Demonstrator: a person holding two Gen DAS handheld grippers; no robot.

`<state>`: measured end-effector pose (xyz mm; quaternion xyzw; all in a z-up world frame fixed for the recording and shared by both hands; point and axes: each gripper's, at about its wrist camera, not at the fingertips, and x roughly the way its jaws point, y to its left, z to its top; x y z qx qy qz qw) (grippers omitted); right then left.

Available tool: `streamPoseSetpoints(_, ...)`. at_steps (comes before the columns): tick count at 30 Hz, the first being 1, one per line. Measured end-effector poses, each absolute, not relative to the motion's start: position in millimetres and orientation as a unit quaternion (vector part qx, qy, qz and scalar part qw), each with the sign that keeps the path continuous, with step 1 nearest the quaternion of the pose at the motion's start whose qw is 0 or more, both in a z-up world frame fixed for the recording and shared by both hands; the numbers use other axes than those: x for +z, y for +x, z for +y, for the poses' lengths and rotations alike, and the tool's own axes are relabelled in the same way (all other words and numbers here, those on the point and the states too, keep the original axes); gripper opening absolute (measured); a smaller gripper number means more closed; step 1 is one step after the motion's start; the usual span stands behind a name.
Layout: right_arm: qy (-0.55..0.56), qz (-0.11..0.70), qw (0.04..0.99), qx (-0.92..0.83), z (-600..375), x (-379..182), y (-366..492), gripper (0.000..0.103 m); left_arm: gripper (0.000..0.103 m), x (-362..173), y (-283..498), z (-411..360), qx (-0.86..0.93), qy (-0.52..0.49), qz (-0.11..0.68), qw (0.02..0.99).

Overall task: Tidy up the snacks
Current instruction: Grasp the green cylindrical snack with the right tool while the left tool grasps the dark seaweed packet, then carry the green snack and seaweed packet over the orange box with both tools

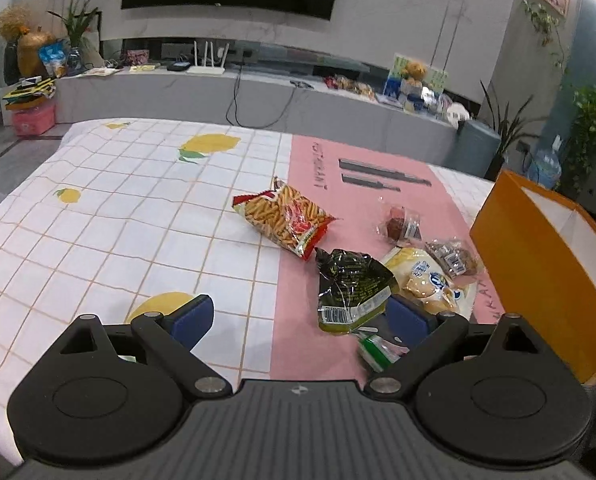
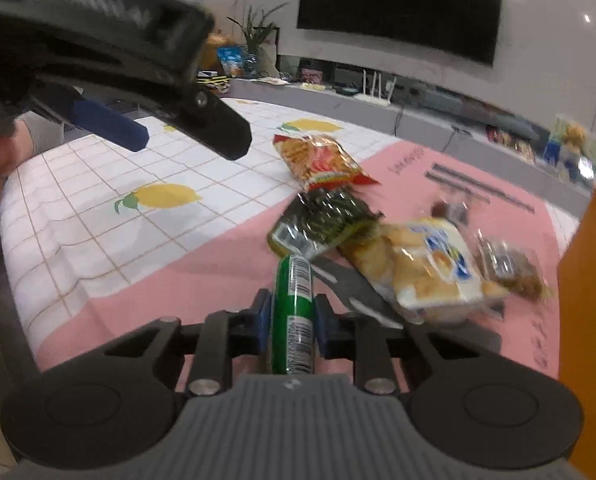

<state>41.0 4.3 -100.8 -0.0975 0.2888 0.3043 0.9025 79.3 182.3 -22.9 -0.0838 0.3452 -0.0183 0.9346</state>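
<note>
Green snack packet sits nearest the lens in the right wrist view, clamped upright-lengthwise between the blue pads of the right hand-held gripper; barcode faces the camera. Grip is clenched on it, likely for moving into the orange box at the right edge, which looks like the sorting target. Whether the packet is off the cloth yet cannot be told.

Left hand-held gripper is released, jaws spread wide, nothing between the pads; the dark green bag lies just beyond its right pad. It hangs over the table, probably waiting or lining up for that bag.

Remaining snacks cluster on the pink mat beside the box: red-yellow stick-snack bag farthest out on the mat's edge, pale cookie pack touching the dark green bag, small clear-wrapped brown treats and another near the box. Box looks empty where visible, so the sorting appears barely begun.
</note>
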Motion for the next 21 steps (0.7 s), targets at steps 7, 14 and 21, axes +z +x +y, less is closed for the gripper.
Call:
streamPoseSetpoints(7,-0.089,0.304,0.905,0.282,-22,-100,43,0.021,0.103,-45,130,150,-0.038,-0.056,0.383,0.921)
streamPoseSetpoints(14,-0.087,0.294,0.906,0.293,-25,-103,41,0.021,0.103,-75,173,133,0.0,-0.018,0.392,0.92)
streamPoseSetpoints(21,-0.074,0.289,0.911,0.285,-27,-105,42,0.021,0.045,-83,175,138,-0.021,-0.056,0.369,0.927)
